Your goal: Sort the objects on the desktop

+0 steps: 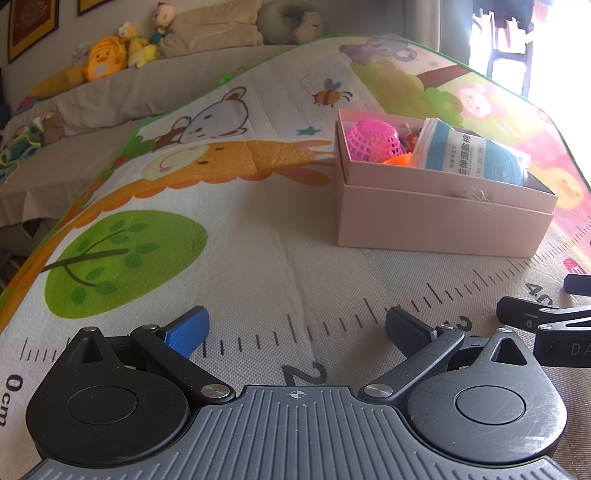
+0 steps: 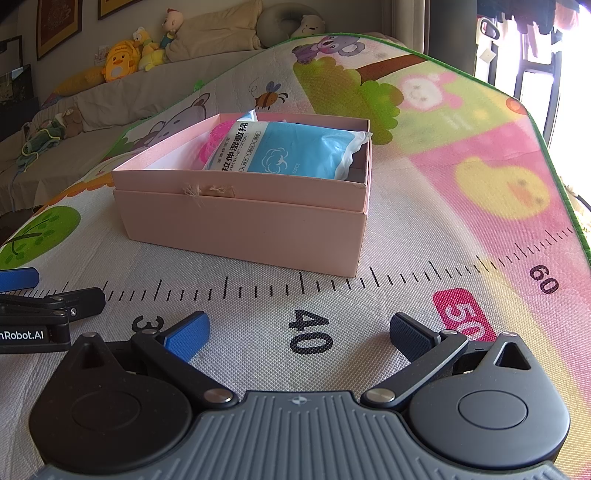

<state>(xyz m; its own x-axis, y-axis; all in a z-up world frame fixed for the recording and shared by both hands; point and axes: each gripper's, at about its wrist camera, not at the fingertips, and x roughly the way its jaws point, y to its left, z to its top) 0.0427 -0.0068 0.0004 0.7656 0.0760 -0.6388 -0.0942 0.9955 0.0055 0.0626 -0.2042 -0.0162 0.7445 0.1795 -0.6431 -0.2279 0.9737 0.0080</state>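
Both tongs gape empty: left gripper (image 1: 295, 332), right gripper (image 2: 299, 336); the pink box (image 2: 243, 225) sits ahead, nearer the right.

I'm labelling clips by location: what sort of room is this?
Most likely a home living room or child's play area: a cartoon play mat covers the surface, stuffed toys sit on a covered sofa, and framed pictures hang above.

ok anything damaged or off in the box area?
One thing: the pink box has a torn, frayed patch on the front wall of its upper section, just under the rim. The blue pack lies tilted in the box, partly over the pink basket. Nothing spilled; both tongs open and empty.
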